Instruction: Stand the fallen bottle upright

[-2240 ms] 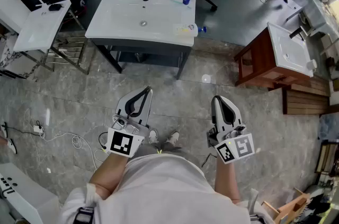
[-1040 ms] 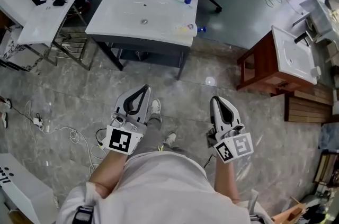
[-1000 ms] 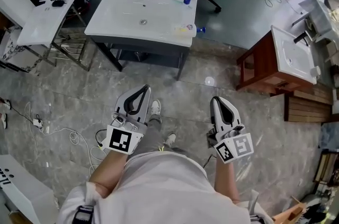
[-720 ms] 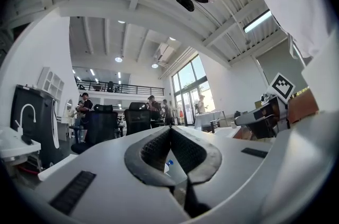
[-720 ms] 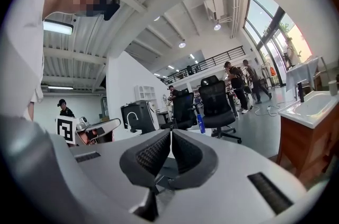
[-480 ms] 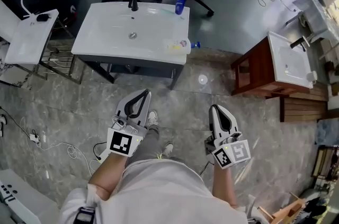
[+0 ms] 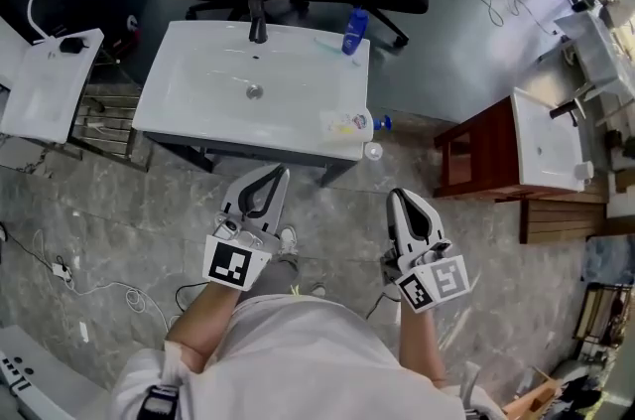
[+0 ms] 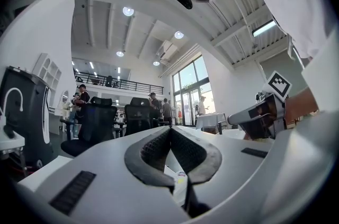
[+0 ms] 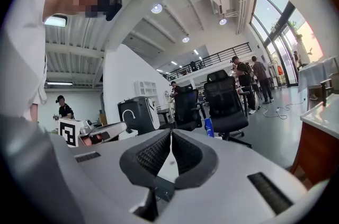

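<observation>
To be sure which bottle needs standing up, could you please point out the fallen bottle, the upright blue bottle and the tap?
fallen bottle (image 7: pixel 344 123): head view, on its yellow-labelled body.
upright blue bottle (image 7: pixel 354 33): head view, on its blue body.
tap (image 7: pixel 258 19): head view, on its dark spout.

Bright, even light from tall glass windows (image 8: pixel 190 82) and round white ceiling lamps (image 8: pixel 127 11) fills the room, the glossy grey stone floor (image 7: pixel 119 210) shows faint glare, and both gripper views curve into black corners.
</observation>
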### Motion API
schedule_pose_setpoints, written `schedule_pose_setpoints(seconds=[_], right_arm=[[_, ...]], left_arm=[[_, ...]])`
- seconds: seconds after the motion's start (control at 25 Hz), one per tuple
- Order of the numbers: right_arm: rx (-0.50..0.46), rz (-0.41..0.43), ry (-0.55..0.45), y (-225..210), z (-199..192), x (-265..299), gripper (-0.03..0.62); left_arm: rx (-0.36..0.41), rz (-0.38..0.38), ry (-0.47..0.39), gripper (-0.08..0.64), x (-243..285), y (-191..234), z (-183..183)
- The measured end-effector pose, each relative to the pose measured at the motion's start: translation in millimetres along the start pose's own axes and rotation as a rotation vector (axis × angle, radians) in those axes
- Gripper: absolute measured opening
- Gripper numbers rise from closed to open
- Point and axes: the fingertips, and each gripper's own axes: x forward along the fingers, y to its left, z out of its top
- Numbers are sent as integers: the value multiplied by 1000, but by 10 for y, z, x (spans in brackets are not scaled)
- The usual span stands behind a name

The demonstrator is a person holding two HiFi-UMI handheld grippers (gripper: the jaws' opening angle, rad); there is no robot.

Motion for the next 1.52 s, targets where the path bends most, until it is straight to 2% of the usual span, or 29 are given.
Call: schedule_pose_setpoints(seconds=[0.32, 0.68, 0.92, 1.24, 1.52], right_arm=[[21, -52, -5, -30, 87, 439, 38], [56, -102, -30, -350, 182, 397, 38], [93, -90, -35, -646, 225, 418, 38], [137, -55, -22, -931, 111, 556, 38], [149, -51, -8, -1105, 45, 595, 40]], left_arm=[[-16, -73, -16, 18, 392, 383, 19], [-24, -127, -14, 18, 732, 227, -4], [5, -103, -15, 18, 888, 146, 94], [4, -49, 45, 18, 964, 151, -147], [13, -49, 67, 18, 1043, 61, -222]])
